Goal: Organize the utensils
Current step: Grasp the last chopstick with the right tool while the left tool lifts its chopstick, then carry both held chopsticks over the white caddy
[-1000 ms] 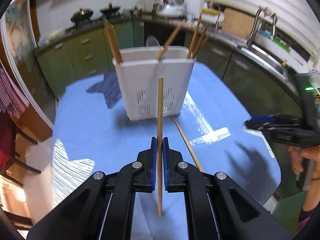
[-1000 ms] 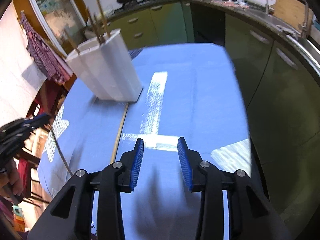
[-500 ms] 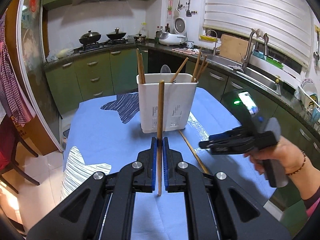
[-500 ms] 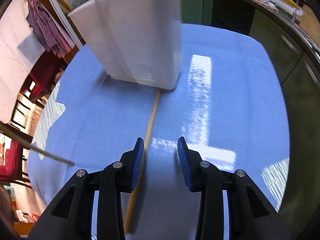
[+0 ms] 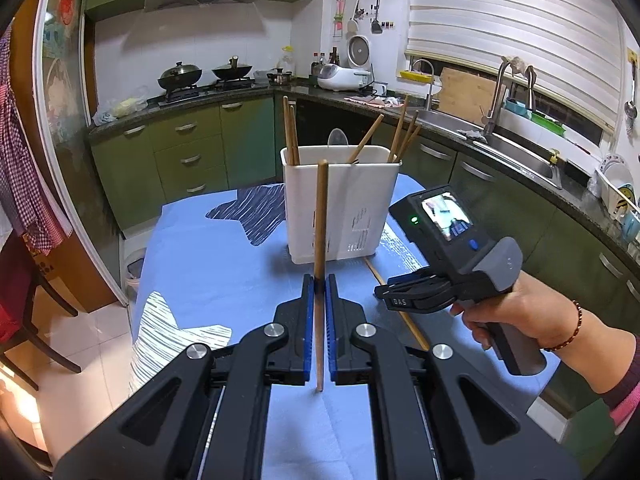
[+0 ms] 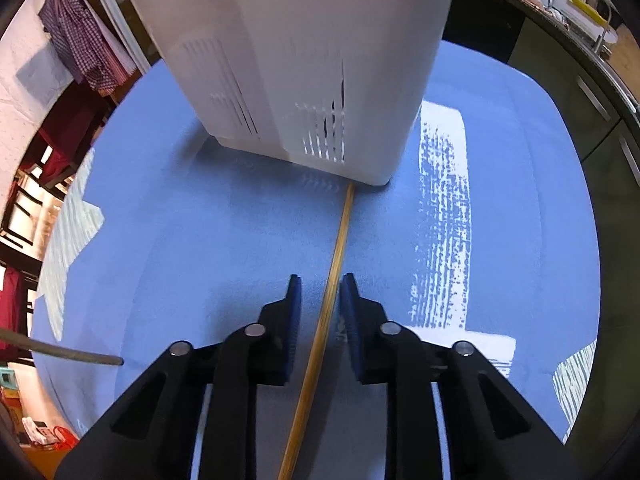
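Only the left wrist view shows the white holder's [image 5: 340, 204] contents, several chopsticks; the left gripper [image 5: 319, 292] before it clamps one chopstick [image 5: 320, 248] upright. The right wrist view shows the right gripper [image 6: 320, 300], jaws closing, not yet touching, around another chopstick [image 6: 336, 256] lying on the blue tablecloth [image 6: 200, 220], its far end at the holder's base.

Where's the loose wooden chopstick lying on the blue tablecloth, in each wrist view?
Left wrist: loose wooden chopstick right of centre, partly hidden by the right gripper.
Right wrist: centre, between the closing, not yet touching jaws.
Shared landmark: white slotted plastic utensil holder.
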Available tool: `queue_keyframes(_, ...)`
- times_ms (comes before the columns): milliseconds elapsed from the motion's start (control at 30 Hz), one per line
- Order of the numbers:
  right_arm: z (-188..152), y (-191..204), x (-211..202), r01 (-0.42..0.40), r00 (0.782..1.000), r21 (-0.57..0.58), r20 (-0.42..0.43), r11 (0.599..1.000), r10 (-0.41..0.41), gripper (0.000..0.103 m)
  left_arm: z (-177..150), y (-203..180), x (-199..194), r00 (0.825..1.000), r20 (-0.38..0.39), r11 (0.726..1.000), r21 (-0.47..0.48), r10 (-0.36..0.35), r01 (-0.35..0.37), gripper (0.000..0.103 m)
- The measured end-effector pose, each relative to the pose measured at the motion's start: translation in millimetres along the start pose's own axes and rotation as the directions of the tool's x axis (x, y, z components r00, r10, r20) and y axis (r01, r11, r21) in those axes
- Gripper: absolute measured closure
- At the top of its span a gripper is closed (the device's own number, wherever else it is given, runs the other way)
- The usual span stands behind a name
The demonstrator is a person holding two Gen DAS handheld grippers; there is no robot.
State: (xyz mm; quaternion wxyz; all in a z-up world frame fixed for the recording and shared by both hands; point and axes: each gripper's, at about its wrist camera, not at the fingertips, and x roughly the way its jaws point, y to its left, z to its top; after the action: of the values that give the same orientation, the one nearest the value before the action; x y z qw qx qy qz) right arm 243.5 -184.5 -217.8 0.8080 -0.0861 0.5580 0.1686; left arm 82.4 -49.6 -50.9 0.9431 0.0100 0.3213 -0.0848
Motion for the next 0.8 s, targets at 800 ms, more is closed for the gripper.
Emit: queue_keyframes(800,-42,-5,-97,-0.08,0.979,-0.06,0.182,0.995,0.09,0.096,7,5,-12,1.0,0.024,1.0,0.006,0.009,-0.009,0.097)
